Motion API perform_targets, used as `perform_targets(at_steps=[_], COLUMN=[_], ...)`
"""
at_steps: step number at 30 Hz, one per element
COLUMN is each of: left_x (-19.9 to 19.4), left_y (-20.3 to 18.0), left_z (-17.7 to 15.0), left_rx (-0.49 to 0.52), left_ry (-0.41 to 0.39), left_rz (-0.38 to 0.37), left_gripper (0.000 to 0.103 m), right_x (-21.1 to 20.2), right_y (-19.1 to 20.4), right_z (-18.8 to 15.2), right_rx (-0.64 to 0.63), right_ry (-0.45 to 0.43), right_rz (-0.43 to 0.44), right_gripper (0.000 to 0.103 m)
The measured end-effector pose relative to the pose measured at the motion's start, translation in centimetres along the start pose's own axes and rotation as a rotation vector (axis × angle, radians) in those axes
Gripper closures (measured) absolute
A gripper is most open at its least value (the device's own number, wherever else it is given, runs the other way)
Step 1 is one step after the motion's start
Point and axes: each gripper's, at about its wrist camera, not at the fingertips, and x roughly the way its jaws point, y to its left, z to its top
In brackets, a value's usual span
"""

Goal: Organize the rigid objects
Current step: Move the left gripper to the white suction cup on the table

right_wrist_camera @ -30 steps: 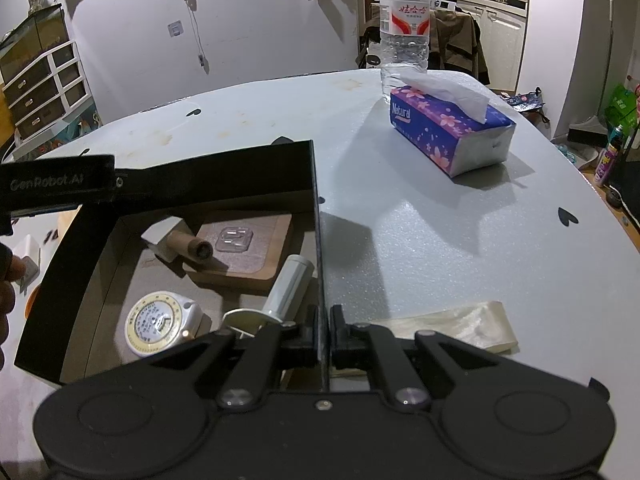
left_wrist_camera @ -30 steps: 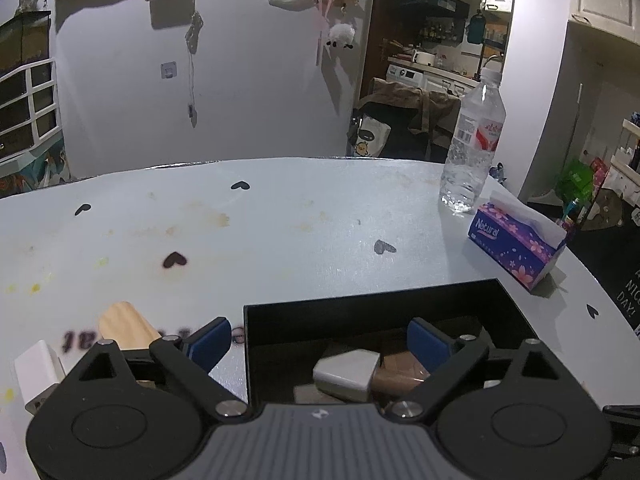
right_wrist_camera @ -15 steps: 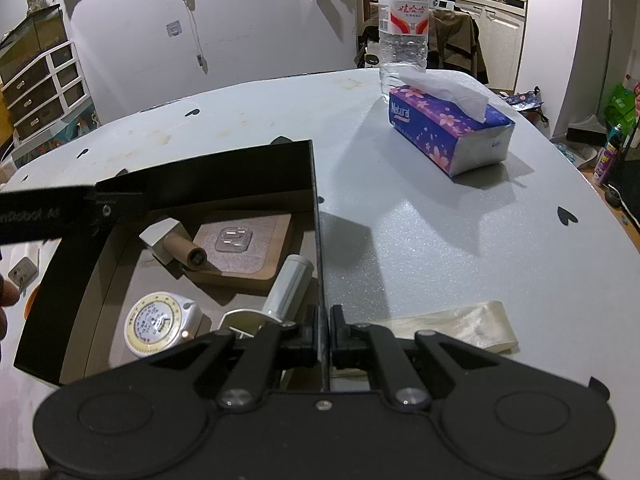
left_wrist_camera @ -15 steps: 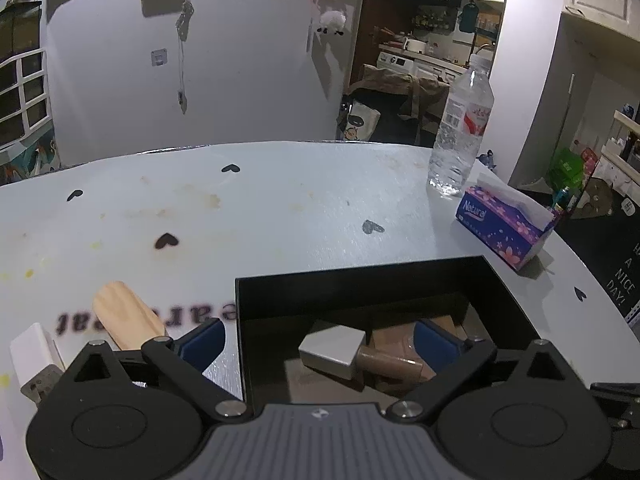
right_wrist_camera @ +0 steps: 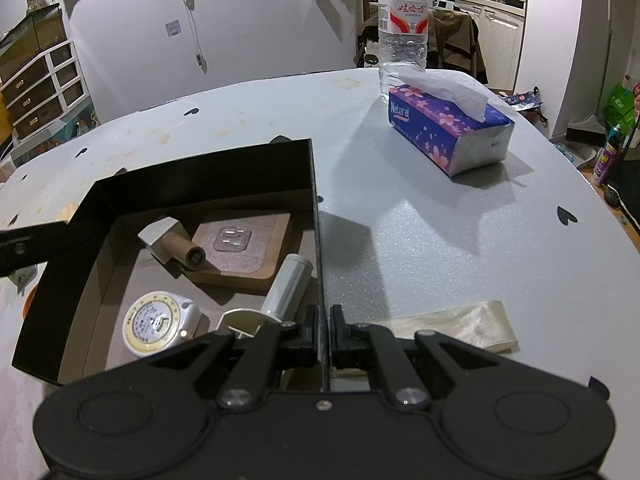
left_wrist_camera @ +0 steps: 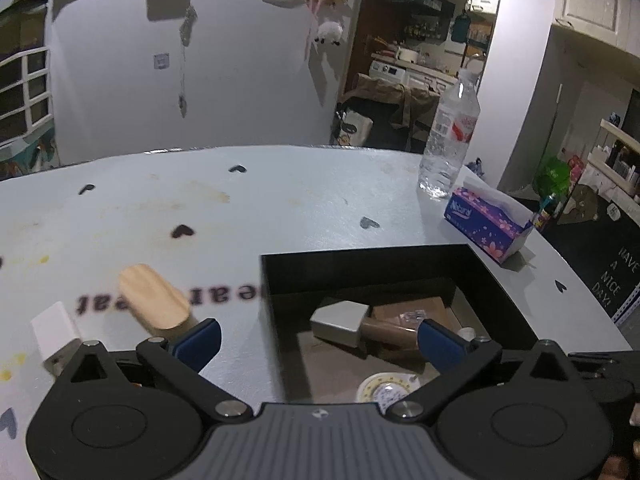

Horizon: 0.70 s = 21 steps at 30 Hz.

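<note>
Risen and empty, the wide-open left gripper leaves the stamp boxed; the right gripper pinches the box wall; wooden piece likely next.

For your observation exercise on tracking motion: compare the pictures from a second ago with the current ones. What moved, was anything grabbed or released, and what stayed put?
The left gripper, jaws open and empty, pulled back and up from the black box, so its view now shows more of the wooden block, the white charger and the round tape measure. Nothing was grabbed or released. The right gripper stays clamped on the box wall; the box's contents, tissue pack and water bottle are unmoved.
</note>
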Motion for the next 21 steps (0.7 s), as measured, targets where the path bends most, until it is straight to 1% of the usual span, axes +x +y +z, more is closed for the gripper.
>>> perform_targets(at_steps=[2,7,9,11,14,17,21], left_x=[-0.8,-2.6,-3.4,-4.1,-4.6,-5.1,-5.7], left_y=[0.6,3.4,4.9,6.5,8.8,11.3,14.1], left_z=[-0.3,-1.2,-1.7,-2.3,-3.1,-3.9,-4.9], left_rx=[-0.006,-0.054,-0.089,-0.121,-0.172,-0.261,-0.347], left_ry=[-0.018,-0.06,-0.079,-0.111,-0.111,-0.106,-0.108], left_rz=[0.016,0.104,0.152,0.223,0.31,0.377,0.458], left_gripper=[0.0,0.0,0.0,0.0,0.0,0.0,0.0], right_x=[0.0,0.0,0.0,0.0,0.0,0.0,0.1], right_y=[0.0,0.0,0.0,0.0,0.0,0.0,0.0], right_z=[0.0,0.0,0.0,0.0,0.0,0.0,0.0], right_rx=[0.0,0.0,0.0,0.0,-0.002,-0.001,0.001], right_ry=[0.0,0.0,0.001,0.001,0.002,0.002,0.002], right_rz=[0.0,0.001,0.0,-0.001,-0.007,-0.01,-0.01], right_gripper=[0.097,0.097,0.097,0.097,0.097,0.097,0.097])
